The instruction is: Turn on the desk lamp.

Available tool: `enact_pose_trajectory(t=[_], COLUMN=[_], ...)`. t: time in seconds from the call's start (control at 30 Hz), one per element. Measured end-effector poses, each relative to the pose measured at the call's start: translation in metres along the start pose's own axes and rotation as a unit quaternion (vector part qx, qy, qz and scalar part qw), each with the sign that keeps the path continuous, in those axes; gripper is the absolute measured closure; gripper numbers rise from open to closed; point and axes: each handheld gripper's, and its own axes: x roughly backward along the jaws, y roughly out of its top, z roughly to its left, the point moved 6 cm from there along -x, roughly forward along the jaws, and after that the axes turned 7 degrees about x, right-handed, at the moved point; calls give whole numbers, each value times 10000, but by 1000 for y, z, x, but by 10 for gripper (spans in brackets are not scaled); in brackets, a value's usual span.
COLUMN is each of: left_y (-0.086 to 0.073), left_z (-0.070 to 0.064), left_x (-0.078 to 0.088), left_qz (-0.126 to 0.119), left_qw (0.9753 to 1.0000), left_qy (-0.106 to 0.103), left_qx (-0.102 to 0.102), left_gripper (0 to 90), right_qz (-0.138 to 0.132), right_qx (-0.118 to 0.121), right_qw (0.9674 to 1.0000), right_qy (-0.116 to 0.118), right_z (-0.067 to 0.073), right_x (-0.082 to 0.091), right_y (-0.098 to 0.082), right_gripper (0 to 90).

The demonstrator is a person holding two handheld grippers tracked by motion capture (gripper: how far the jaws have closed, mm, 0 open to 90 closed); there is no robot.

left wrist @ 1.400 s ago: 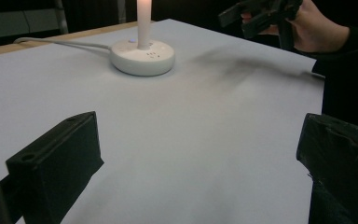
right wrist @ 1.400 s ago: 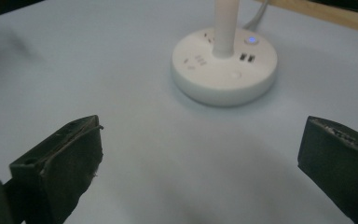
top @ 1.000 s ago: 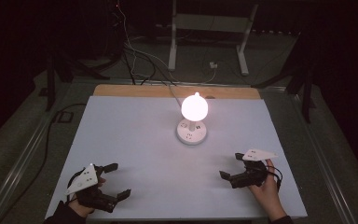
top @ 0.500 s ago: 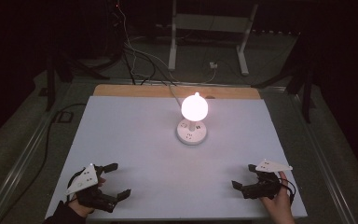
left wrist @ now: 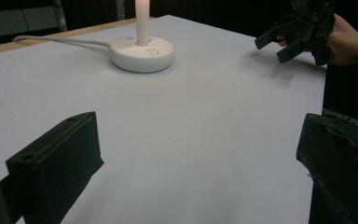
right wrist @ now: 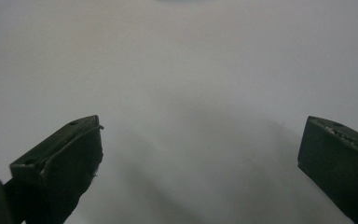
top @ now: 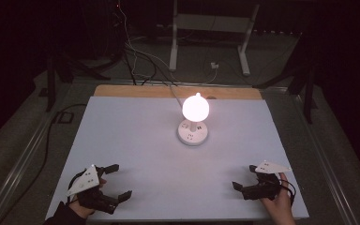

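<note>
Lamp (top: 195, 108), lit round bulb on a slim stem, stands on a smooth white round base (top: 193, 133) w/ sockets, mid-table toward 12 o'clock, well apart from both claws. Left gripper (top: 117, 180) sits at 7 o'clock, jaws wide apart, nothing in them; right gripper (top: 244, 177) at 5 o'clock, also spread wide & empty. Table (top: 136, 136) is flat, matte, pale grey-white w/ a wood edge at the far side.

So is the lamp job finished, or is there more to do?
The lamp is lit, standing in its round white base mid-table, so the main part looks done. Nothing is in hand: the left gripper and right gripper are both open and empty near the front edge of the table. Probably little is left.
</note>
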Motion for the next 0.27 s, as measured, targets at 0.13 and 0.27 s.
enact_pose_trajectory(t=[0.13,0.27], left_y=[-1,0], left_z=[0,0], left_x=[0,0], left_qz=[31,-2], left_qw=[10000,10000], left_qy=[9,-1], left_qx=[-11,6], left_gripper=[4,4], right_qz=[-31,-27], right_qx=[0,-3], right_qw=[10000,10000], right_qy=[10,27], right_z=[1,1], right_x=[1,1], right_y=[1,1], right_gripper=[1,1])
